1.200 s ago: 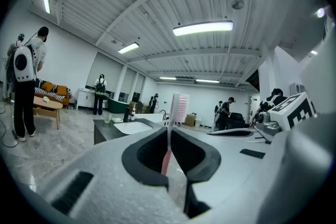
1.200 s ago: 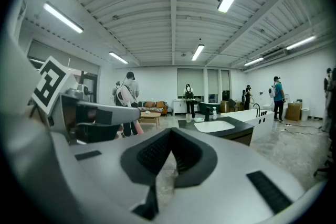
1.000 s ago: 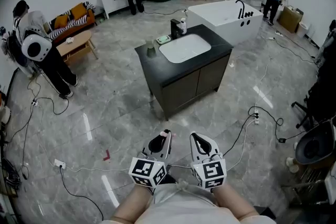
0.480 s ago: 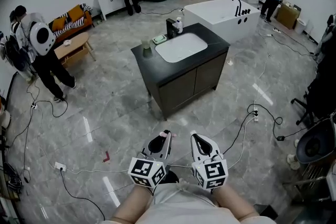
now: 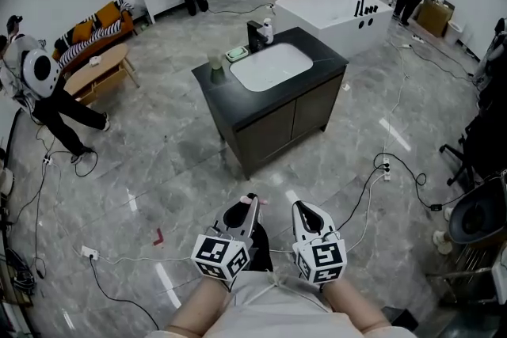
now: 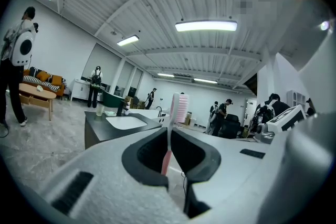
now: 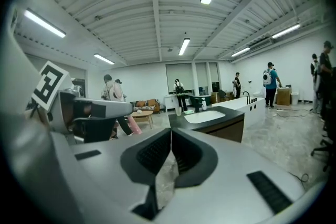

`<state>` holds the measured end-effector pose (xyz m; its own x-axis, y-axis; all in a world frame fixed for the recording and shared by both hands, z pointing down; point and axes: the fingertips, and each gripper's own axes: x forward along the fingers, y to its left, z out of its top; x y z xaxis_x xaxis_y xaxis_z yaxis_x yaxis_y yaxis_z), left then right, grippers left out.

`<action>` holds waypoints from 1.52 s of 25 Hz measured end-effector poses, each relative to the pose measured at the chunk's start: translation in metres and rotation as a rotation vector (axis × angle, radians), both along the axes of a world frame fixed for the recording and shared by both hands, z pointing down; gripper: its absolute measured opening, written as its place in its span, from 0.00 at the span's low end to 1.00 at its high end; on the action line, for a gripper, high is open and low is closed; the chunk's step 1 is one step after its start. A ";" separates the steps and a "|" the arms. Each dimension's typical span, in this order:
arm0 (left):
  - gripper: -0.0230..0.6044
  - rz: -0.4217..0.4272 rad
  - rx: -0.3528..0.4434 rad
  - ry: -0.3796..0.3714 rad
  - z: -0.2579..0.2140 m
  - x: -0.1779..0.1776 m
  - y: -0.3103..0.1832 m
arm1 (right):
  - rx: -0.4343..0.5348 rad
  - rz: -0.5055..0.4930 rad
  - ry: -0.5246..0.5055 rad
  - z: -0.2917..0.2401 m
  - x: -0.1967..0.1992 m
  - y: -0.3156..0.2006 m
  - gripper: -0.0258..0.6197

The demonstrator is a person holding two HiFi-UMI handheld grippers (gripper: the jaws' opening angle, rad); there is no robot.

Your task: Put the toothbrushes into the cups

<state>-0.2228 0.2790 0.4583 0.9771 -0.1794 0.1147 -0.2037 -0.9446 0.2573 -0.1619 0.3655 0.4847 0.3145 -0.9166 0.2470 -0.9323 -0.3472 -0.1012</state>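
Toothbrush (image 6: 180, 107) held, cup (image 5: 216, 64) unreached
It is clamped by the left gripper (image 6: 169, 136); the right gripper (image 7: 170, 139) is closed empty; the cup stands well apart.

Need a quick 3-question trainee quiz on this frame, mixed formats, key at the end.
1. Multiple choice: what do the left tongs hold?
A) a pink toothbrush, bristles up
B) a cup
C) nothing
2. True or false: the right tongs are shut on a second toothbrush.
3. Fill in: in the head view, the cup stands on the dark counter, to the ____ of the white basin.

Key
1. A
2. False: they are shut with nothing between them.
3. left
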 end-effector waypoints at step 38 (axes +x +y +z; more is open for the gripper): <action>0.09 -0.106 -0.054 0.005 0.010 0.216 -0.388 | -0.066 -0.069 -0.025 0.006 0.242 -0.394 0.08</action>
